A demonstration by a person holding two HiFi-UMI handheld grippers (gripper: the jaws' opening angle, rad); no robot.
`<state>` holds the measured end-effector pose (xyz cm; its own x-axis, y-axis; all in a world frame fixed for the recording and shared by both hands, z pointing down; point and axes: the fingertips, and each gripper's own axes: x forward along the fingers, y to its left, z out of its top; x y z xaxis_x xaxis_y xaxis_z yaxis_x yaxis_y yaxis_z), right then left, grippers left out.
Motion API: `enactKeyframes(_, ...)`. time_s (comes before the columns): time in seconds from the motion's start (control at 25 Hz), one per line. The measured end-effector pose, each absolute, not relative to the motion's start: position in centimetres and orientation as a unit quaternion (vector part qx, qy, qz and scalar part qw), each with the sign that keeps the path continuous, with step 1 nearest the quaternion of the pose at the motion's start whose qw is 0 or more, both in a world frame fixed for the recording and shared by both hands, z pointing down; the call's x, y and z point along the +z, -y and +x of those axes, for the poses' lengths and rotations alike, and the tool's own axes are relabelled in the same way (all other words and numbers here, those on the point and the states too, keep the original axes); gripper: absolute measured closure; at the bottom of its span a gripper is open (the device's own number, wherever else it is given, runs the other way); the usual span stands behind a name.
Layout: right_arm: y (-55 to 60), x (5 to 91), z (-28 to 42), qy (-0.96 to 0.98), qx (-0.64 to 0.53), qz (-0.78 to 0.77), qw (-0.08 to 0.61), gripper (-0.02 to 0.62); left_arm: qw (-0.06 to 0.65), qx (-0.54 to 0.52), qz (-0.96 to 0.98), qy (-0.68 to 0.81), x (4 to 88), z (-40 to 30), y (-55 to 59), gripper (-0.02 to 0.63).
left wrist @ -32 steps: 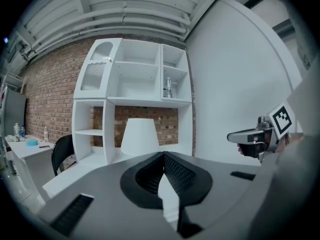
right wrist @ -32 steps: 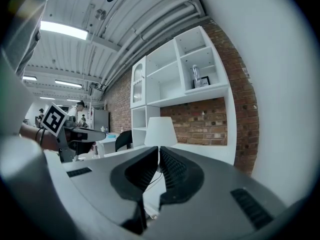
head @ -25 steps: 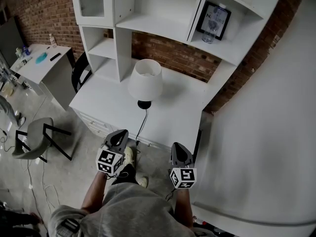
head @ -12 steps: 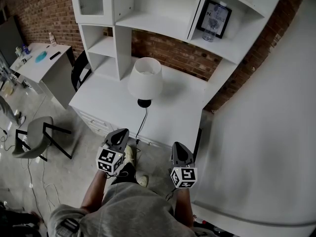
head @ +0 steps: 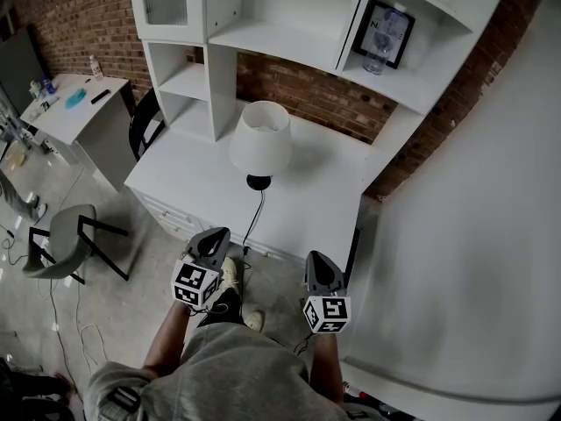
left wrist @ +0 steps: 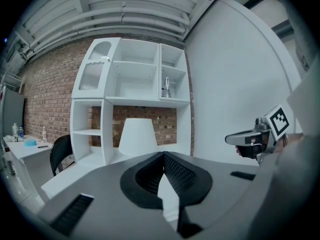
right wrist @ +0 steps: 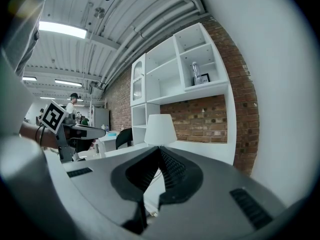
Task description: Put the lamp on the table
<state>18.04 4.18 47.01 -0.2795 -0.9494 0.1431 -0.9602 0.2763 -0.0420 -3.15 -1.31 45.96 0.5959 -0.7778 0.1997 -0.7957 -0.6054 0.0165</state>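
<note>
The lamp (head: 260, 139), with a white shade, a black base and a black cord that hangs over the front edge, stands upright in the middle of the white desk (head: 188, 182). My left gripper (head: 213, 242) and right gripper (head: 316, 268) hang side by side over the floor, short of the desk's front edge and well apart from the lamp. Both point toward it. In the left gripper view the lamp (left wrist: 137, 134) shows beyond the shut, empty left gripper (left wrist: 163, 155). The right gripper view likewise has the lamp (right wrist: 160, 129) past the shut, empty right gripper (right wrist: 159, 149).
A white shelf unit (head: 289, 24) rises behind the desk and holds a bottle and a framed picture (head: 379, 35). A black chair (head: 143, 125) stands at the desk's left, with a grey chair (head: 63, 244) and a side table (head: 74, 103) farther left. A white wall (head: 473, 235) closes the right.
</note>
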Motion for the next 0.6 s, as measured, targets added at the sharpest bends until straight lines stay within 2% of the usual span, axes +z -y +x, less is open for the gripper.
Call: enactKeyframes(0.6, -4.27, 47.41, 17.94, 0.797, 0.066, 0.599, 0.046, 0.571, 0.059, 0.089, 0.892, 0.438, 46.48, -3.25, 1.17, 0.601)
